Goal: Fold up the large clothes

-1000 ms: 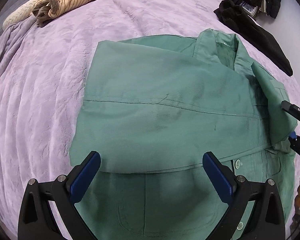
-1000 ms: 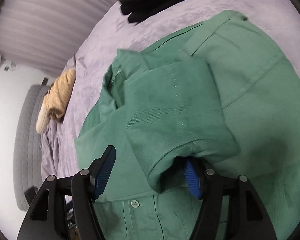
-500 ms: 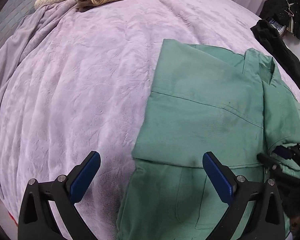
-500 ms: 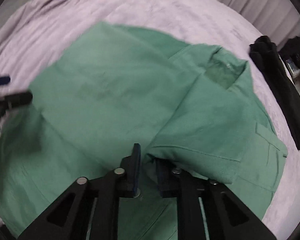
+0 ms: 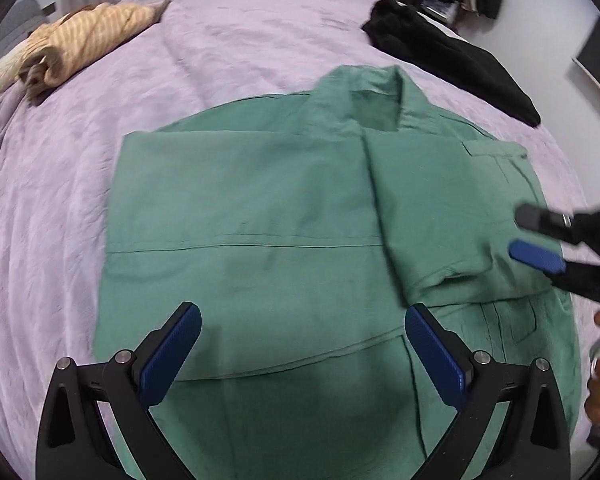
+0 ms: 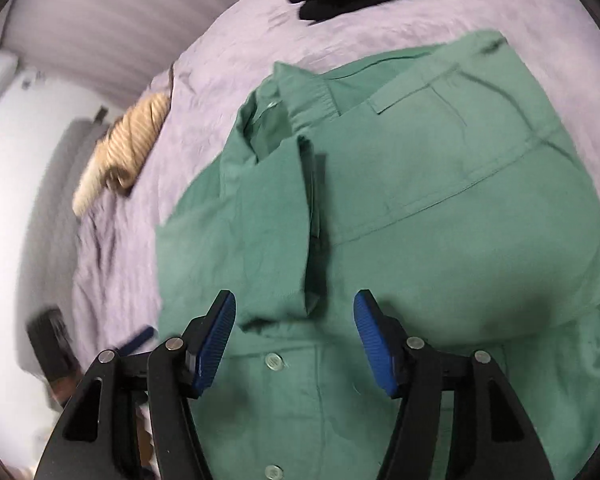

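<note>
Green shirt (image 5: 300, 240) is laid collar-away on the lilac bedspread (image 5: 80, 200), roughly central. Both side panels with sleeves are seen folded inward over the front; buttons of the placket are visible below the folds in the right wrist view.

Step judged: sleeve fold-in finished on the right, release under way. Right gripper (image 6: 294, 338): jaws parted and opening, nothing pinched; the folded sleeve cuff (image 6: 300, 300) lies just beyond the pads, apart from them. Left gripper (image 5: 302, 354): jaws spread wide, empty, held above the shirt's lower half.

Next move judged: hem to be taken at both corners and carried toward the collar; an even pull is called for, or the sleeve folds may slip.

Around the shirt: black garment (image 5: 452, 56) beyond its right shoulder, striped tan garment (image 5: 84, 44) well beyond its left. Neither obstructs.
</note>
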The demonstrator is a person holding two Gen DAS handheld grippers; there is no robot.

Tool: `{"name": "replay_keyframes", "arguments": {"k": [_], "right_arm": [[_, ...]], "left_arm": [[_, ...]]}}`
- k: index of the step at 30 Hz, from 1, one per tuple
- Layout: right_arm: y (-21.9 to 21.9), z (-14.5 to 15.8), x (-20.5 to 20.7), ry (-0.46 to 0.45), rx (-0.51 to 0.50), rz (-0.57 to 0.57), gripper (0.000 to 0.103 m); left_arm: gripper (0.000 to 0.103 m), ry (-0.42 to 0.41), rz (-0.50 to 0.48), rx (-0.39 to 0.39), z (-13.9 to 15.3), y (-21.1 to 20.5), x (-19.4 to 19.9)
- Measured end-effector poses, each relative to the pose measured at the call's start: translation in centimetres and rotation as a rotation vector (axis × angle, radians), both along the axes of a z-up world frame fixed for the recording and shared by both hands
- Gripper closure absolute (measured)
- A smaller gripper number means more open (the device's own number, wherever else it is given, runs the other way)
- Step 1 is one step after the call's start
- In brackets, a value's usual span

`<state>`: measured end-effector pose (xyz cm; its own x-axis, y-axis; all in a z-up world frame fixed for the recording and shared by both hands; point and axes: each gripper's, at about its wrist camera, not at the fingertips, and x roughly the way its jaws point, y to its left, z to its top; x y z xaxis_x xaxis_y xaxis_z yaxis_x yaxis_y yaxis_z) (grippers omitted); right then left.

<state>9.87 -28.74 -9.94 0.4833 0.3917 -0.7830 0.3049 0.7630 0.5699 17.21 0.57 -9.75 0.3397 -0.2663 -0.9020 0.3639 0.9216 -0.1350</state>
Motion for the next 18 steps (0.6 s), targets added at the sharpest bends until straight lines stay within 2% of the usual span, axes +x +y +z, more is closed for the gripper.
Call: {"name": "replay_keyframes", "arguments": {"k": [2,6,9,11,13,15,18], "right_arm": [[-1.0,-1.5,2.0,-0.002,0.115,-0.029,0.039],[0.6,-4.5,6.2,0.055,0.294,0.005,0.048],[5.3,-3.3,9.3,-0.004,0.371,0.199,0.048],[9.1,-2.0,10.5,0.001,0.316,0.360,0.043],[11.2,-1.2,10.4,0.006,0.248,0.437,0.040],[11.2,-0.5,9.4,0.002,0.208,0.443,0.040],[7.9,-0.3,7.0,0.023,0.120,0.360,0.040]], "left_arm": [[0.001,-0.007,-0.018,0.015,-0.2,-1.3,-0.6],[0.001,0.011,0.059,0.012,-0.6,-0.4,-1.2],[0.001,0.020,0.120,0.031,-0.9,1.6,-1.5],[0.001,0.035,0.150,0.047,-1.2,2.7,-1.4],[0.001,0.056,0.176,0.056,-1.5,3.6,-1.1],[0.001,0.062,0.195,0.037,-1.3,3.9,-0.7],[0.001,0.039,0.195,-0.006,-0.6,3.0,0.1]]}}
